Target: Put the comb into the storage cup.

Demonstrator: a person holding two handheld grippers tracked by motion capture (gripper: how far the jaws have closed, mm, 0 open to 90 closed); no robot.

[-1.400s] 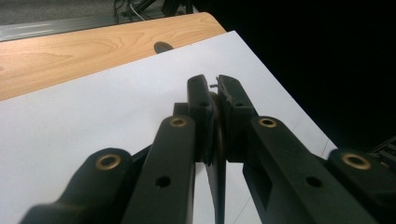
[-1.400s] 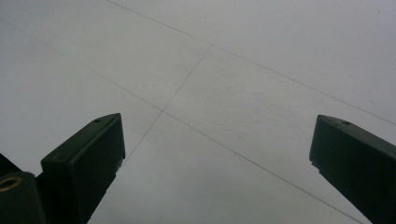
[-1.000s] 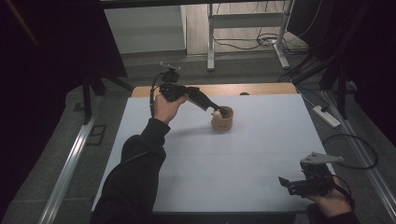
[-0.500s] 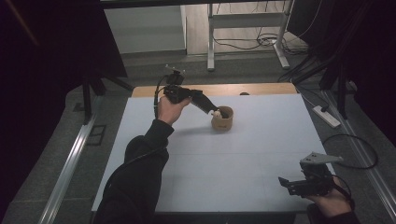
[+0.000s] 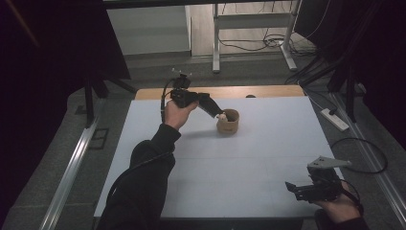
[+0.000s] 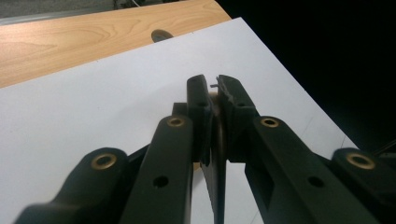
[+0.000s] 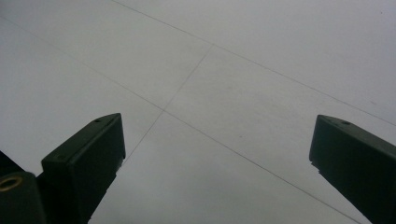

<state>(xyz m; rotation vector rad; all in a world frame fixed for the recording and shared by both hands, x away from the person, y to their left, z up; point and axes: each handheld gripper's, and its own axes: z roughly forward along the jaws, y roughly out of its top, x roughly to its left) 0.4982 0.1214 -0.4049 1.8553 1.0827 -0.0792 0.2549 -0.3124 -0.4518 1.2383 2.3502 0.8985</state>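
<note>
Tan cup (image 5: 228,121) rim between the left tool's (image 5: 221,114) closed jaws.

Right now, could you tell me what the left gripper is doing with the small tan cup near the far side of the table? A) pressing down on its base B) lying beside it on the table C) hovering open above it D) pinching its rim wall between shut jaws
D: the left gripper is shut on the rim wall of the tan cup, and the left gripper view shows the wall pinched between its jaws.
</note>
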